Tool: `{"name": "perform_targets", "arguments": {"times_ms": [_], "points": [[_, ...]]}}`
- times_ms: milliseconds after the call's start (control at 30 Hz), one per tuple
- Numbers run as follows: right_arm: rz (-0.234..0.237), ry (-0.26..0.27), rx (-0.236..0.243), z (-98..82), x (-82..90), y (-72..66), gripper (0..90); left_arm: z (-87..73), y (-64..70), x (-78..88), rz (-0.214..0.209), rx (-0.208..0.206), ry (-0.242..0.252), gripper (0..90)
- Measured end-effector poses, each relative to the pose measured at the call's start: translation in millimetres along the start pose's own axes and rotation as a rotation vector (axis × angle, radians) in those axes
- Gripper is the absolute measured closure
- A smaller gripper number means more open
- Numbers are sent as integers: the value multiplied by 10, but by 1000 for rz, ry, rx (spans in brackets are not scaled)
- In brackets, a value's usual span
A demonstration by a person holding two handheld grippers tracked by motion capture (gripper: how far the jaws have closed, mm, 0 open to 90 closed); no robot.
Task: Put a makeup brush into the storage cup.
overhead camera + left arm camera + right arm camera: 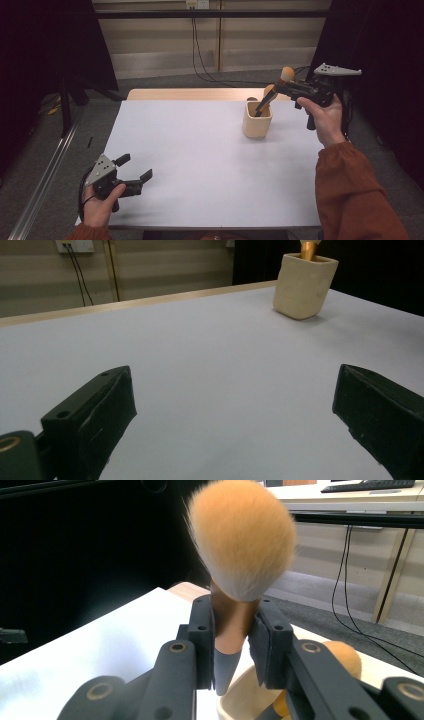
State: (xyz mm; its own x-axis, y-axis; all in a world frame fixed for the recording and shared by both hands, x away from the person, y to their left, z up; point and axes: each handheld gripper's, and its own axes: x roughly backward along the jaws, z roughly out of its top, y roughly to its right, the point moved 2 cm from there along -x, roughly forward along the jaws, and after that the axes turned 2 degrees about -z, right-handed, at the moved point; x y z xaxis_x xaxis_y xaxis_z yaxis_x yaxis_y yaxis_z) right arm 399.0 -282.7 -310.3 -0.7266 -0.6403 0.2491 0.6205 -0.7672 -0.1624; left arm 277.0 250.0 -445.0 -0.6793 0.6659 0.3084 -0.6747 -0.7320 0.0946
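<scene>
A make-up brush [287, 74] with a fluffy orange head [242, 535] stands upright in my right gripper [280, 86], which is shut on its copper ferrule [232, 635]. The brush's grey pointed tip hangs just above a cream cup [257, 120] at the table's back right. A second orange brush [269, 92] leans inside that cup [235, 700]. My left gripper [135, 167] rests low at the table's front left, open, with nothing between its jaws [235, 405]. From there the cup [303, 286] appears far off at the upper right.
The white table top [200, 165] spreads between the two grippers. A wooden edge strip [190, 94] runs along the far side. Black cables [200, 55] hang down the back wall, and dark curtains flank both sides.
</scene>
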Motion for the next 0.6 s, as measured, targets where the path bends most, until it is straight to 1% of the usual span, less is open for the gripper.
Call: {"name": "perform_targets", "arguments": {"times_ms": [133,267,600], "points": [[-21,-16,1,18,-54,50,735,-2,0,1,2,4,0,34],[-37,-37,-9,-5,-112,81,734,-1,0,5,2,7,3,35],[-48,-70,3,-79,-175,87,735,0,-1,7,6,8,7,34]]}}
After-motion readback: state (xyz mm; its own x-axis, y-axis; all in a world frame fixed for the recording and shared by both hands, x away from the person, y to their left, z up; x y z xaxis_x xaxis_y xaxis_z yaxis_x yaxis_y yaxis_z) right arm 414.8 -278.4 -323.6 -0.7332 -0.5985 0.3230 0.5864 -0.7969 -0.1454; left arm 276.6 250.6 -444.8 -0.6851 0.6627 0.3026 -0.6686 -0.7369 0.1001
